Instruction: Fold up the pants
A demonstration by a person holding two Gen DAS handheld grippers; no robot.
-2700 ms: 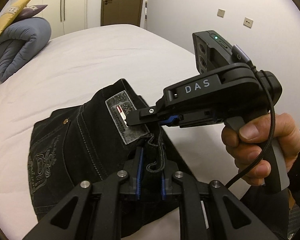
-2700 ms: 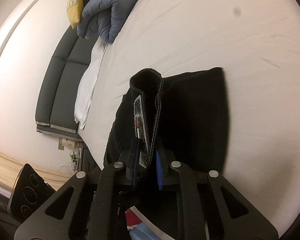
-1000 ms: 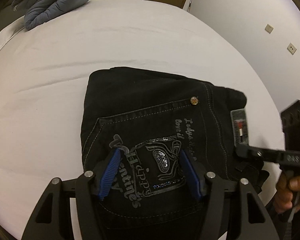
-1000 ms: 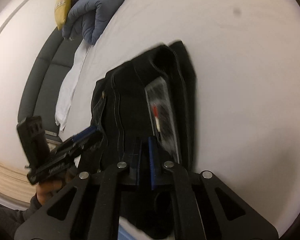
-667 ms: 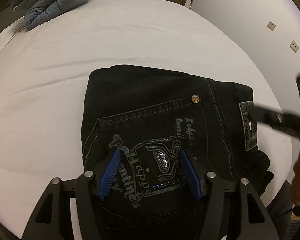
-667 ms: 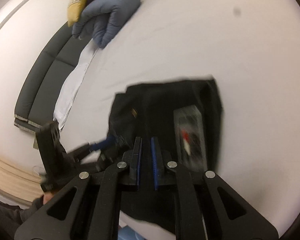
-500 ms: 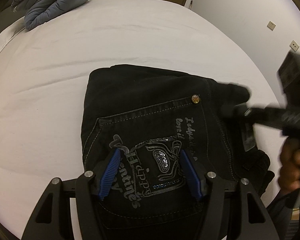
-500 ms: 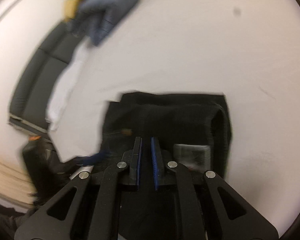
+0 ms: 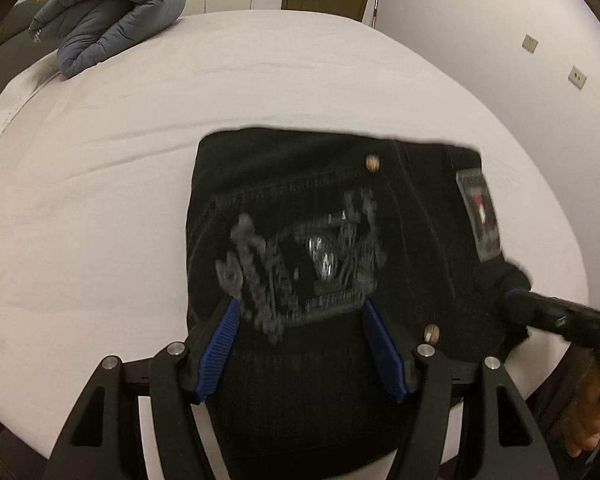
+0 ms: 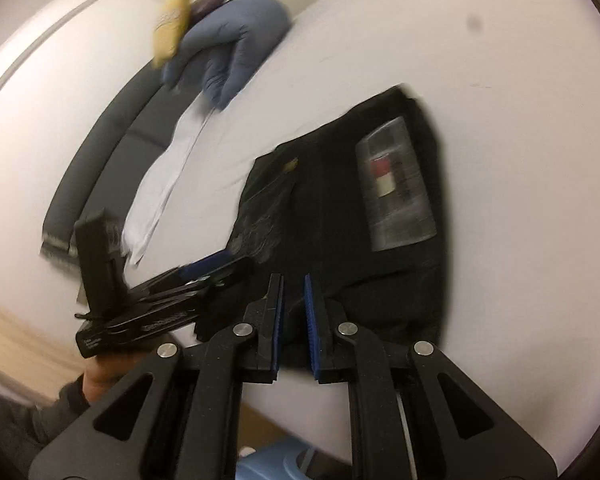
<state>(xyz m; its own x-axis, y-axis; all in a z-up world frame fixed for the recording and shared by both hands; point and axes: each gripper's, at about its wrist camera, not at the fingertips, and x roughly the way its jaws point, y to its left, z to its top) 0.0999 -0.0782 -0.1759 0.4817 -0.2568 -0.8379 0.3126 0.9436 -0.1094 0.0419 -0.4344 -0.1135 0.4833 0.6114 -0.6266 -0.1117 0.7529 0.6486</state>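
Near the bed's front edge, on the white sheet (image 9: 100, 200), the black denim pants (image 9: 300, 184) lie folded into a compact block. Left gripper (image 9: 300, 344) hovers wide open over the pocket embroidery, gripping nothing. Right gripper (image 10: 292, 316) jaws have just been opening, narrow gap, empty. Risk: either fingertip snags the top layer while clearing and drags the fold open or off the edge.

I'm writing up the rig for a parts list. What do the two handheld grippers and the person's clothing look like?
Both the left gripper and right gripper are matte black, with cut-out triangular linkages, silver pivot pins and ribbed blue pads lining the jaws. A dark grey sleeve covers the left wrist.
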